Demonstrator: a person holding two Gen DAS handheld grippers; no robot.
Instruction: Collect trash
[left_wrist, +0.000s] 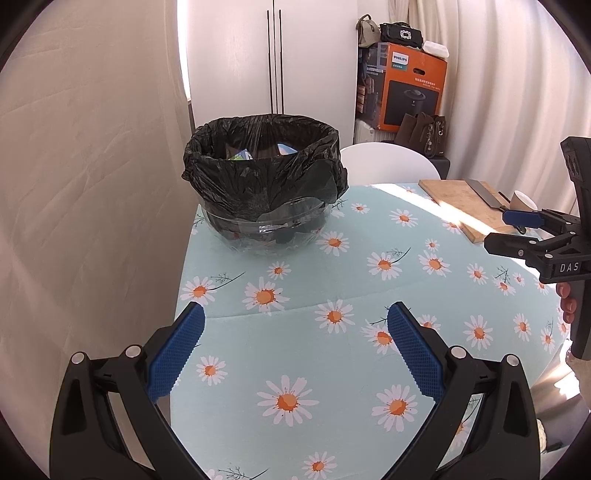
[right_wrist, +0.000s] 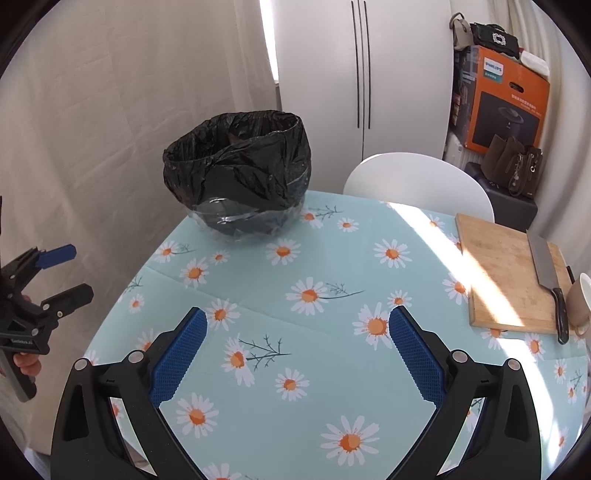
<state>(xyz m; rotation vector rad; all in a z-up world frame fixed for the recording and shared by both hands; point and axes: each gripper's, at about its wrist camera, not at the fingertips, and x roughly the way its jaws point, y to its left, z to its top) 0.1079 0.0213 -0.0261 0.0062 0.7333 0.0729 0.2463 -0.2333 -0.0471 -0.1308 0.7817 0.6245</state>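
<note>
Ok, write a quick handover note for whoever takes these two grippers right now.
Left gripper: open, empty, over the daisy-print tablecloth.
Right gripper: open, empty, also above the cloth.
Clear glass bowl lined with a black plastic bag stands at the far left of the table; some trash already shows inside.
No loose trash visible on the cloth. The wooden cutting board, cleaver and beige cup remain far right.

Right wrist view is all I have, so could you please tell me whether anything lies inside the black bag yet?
Observer: Yes. The left wrist view looks over the rim of the black bag and shows coloured packaging inside.
Operator: Thank you. Seen from outside, is my right gripper carrying anything?
Observer: No. From the side, the right gripper is open with nothing between its fingers.
</note>
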